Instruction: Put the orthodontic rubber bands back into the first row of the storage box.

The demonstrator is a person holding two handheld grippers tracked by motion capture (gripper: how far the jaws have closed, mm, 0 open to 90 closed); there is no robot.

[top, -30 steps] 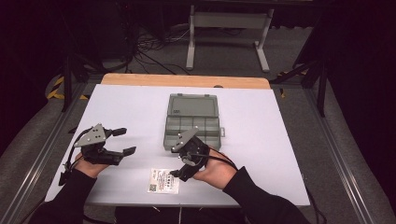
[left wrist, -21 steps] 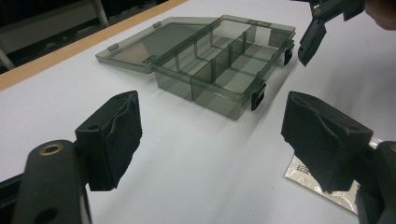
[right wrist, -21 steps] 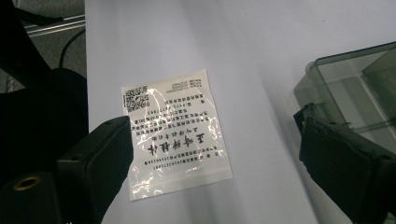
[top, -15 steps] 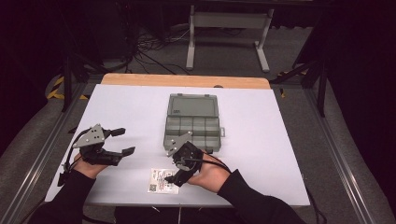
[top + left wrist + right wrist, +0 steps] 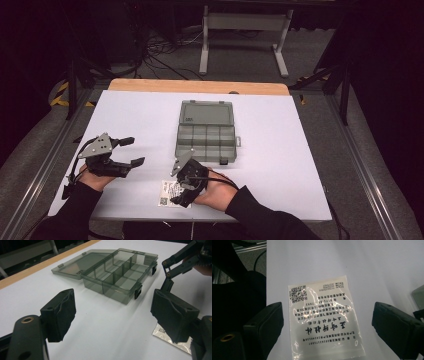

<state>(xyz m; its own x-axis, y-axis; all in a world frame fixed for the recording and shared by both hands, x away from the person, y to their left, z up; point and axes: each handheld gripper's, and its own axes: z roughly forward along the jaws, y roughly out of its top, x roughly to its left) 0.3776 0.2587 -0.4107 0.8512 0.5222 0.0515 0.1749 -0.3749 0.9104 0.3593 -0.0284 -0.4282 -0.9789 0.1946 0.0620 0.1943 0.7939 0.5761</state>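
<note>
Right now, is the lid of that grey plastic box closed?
No, the lid lies flat open behind the grey plastic box, baring its compartments.

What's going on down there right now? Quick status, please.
Right claw open, poised over the printed plastic packet, not gripping. Left claw open, empty. Compartment box lies open behind. Nothing in the way.

This looks like a lab recording station: a white-topped table (image 5: pixel 300 150) with a wooden far edge sits between metal rails (image 5: pixel 372 190), with tangled cables (image 5: pixel 155 50) on the grey floor at upper left, a metal stand (image 5: pixel 245 30) at top centre, darkness all around.
</note>
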